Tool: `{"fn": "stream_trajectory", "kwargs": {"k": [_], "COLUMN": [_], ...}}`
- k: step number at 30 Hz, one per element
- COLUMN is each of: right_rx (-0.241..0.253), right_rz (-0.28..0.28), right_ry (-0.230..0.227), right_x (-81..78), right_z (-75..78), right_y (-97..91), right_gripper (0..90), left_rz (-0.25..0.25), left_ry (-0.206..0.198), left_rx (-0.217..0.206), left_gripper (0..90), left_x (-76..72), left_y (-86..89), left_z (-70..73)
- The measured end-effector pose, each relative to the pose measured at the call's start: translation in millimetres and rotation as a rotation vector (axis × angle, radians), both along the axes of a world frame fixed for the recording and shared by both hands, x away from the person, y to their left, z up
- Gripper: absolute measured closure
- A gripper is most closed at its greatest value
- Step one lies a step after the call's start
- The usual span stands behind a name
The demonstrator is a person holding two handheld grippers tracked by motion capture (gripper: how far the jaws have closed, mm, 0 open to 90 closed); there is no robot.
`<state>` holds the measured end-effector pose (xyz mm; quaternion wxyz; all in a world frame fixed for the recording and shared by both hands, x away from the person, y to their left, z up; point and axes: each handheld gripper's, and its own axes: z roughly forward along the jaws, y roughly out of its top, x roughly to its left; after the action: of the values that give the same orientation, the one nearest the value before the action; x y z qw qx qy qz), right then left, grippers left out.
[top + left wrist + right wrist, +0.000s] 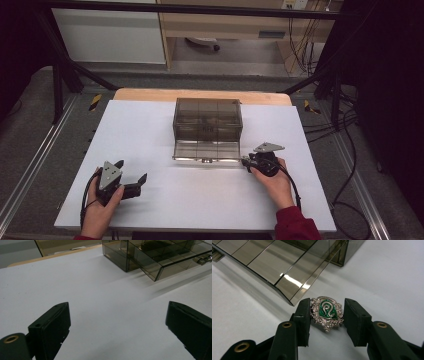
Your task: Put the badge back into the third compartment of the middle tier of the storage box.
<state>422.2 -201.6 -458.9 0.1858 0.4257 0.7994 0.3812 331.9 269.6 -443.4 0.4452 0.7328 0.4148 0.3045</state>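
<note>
The right gripper (326,315) clamps a silver-green badge (327,312) just beside the drawer (279,272) corner, its pointed end toward the camera. The left gripper (117,325) stands wide open, well apart from the drawer.

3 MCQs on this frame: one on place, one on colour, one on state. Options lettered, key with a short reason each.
1. Where is the badge?
A. inside the drawer
B. between the right gripper's jaws, beside the drawer's corner
C. under the left gripper

2. What colour is the badge's enamel?
A. red
B. blue
C. green

3. What state is the smoked box's drawer in?
A. pulled out
B. pushed in
C. lifted out and flipped

Key: B, the right gripper view shows it framed by the two jaws, outside the drawer. C, green field in a silver frame. A, the high view shows the drawer jutting toward the person.
</note>
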Motion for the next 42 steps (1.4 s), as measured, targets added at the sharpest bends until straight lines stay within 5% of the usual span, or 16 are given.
{"fn": "stream_trajectory", "kwargs": {"k": [22,32,42], "right_rx": [0.060,0.040,-0.007], "right_rz": [-0.048,-0.082,-0.093], "right_ry": [-0.045,-0.079,-0.064], "right_x": [-4.4,-5.0,-4.3], "right_z": [9.4,11.0,4.3], "right_y": [-8.2,-12.6,-12.8], "right_gripper": [80.0,87.3,86.6], "left_rz": [-0.008,-0.006,-0.006], "left_ry": [-0.004,-0.002,-0.003], "left_rx": [0.000,0.002,0.001], "left_gripper": [6.7,6.7,6.7], "left_x": [-0.9,-0.6,-0.7], "left_y": [0.1,0.2,0.2], "left_z": [1.0,0.9,1.0]}}
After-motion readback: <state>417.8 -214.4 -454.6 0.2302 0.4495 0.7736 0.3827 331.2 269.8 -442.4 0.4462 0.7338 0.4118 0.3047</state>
